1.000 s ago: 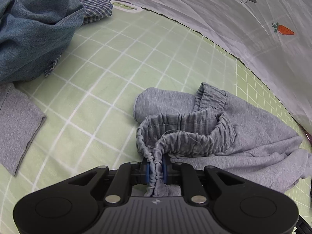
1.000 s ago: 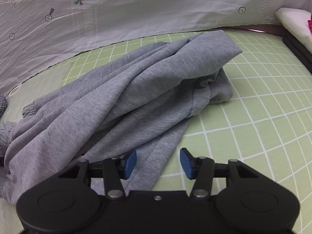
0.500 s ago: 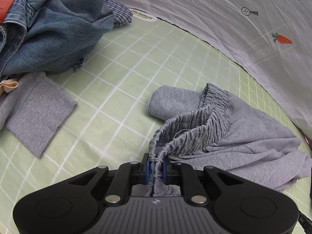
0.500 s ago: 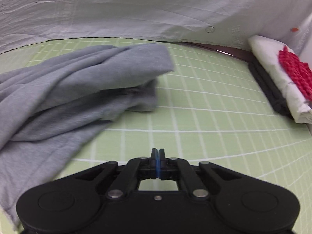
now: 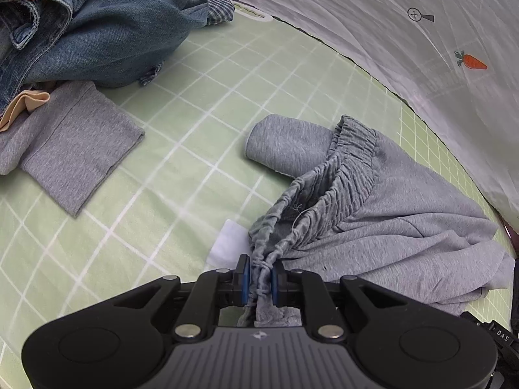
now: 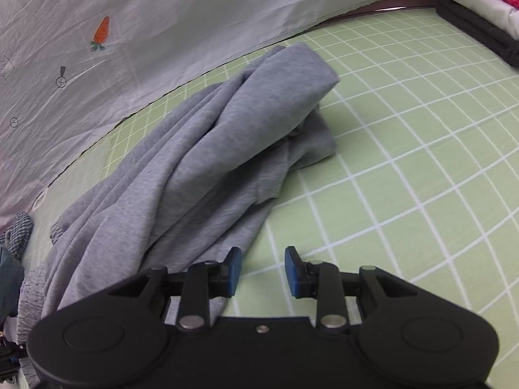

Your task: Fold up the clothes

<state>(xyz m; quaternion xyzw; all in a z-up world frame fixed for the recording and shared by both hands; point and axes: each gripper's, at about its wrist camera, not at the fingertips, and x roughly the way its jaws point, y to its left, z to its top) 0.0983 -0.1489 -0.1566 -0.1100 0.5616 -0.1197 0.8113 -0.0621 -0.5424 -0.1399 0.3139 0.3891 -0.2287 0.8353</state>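
My L gripper (image 5: 259, 280) pinching elastic waistband (image 5: 327, 201) of grey sweatpants (image 6: 207, 162), pants bunched on green grid sheet (image 6: 405, 178) nr its back edge, R gripper (image 6: 262, 270) spread, empty, just beside pant leg hem.

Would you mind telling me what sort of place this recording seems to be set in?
Probably a bed or padded surface at home, set up for laundry folding: a green grid-patterned sheet, a white carrot-print cloth along its edge, and loose clothes, namely grey sweatpants and a denim pile.
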